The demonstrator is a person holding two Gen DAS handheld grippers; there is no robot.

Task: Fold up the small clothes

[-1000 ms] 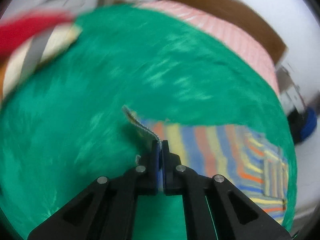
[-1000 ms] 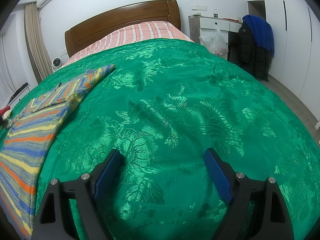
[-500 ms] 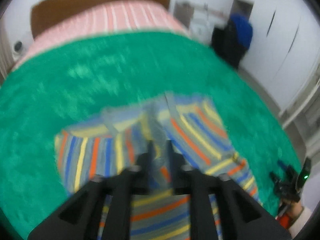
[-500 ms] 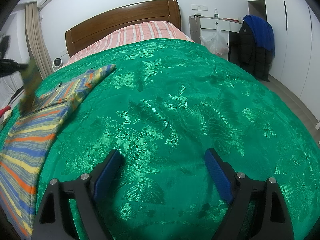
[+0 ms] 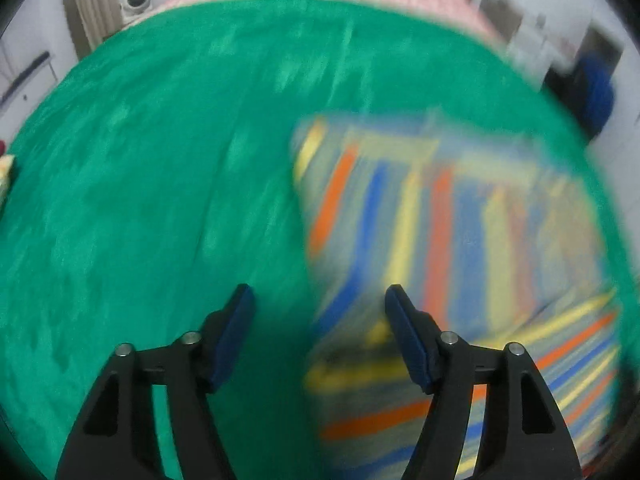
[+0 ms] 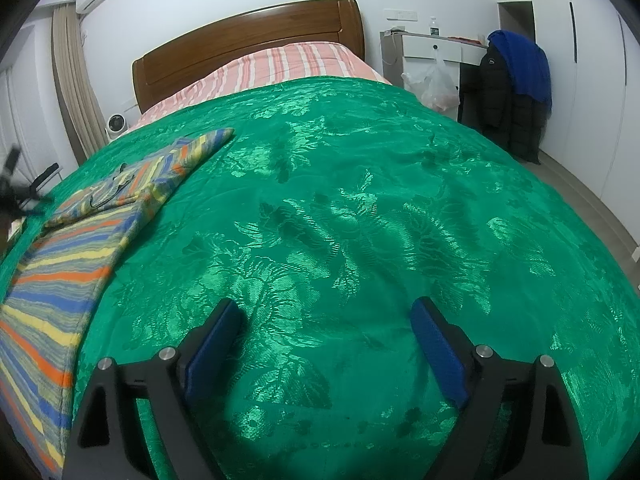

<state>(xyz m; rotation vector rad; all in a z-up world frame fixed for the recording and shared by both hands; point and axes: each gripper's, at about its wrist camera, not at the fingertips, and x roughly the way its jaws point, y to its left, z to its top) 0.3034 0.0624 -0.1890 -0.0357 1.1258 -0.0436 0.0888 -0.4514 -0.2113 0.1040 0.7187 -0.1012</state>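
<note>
- The bed (image 6: pixel 360 208), with its green patterned cover, fills both views; you are working on its left portion as the right wrist camera sees it, and the rest of the cover is bare fabric.
- The striped garment (image 5: pixel 460 240) lies flat on the cover near the bed's left edge (image 6: pixel 68 264). In the right wrist view one part is folded over onto the rest, with a layered edge and a narrow end pointing toward the headboard (image 6: pixel 248 44). So judge at least one fold made; it is still long, and further folds look necessary.
- Your left claw (image 5: pixel 320 304) hovers above the cover with its jaws spread wide and nothing between them; the garment's near edge sits just by its right finger. The view is motion-blurred, so whether it touches the cloth cannot be told.
- Your right claw (image 6: pixel 326 322) is likewise spread and empty, low over bare cover well apart from the garment.
- Next, you would likely pinch an end or corner and bring it across.
</note>
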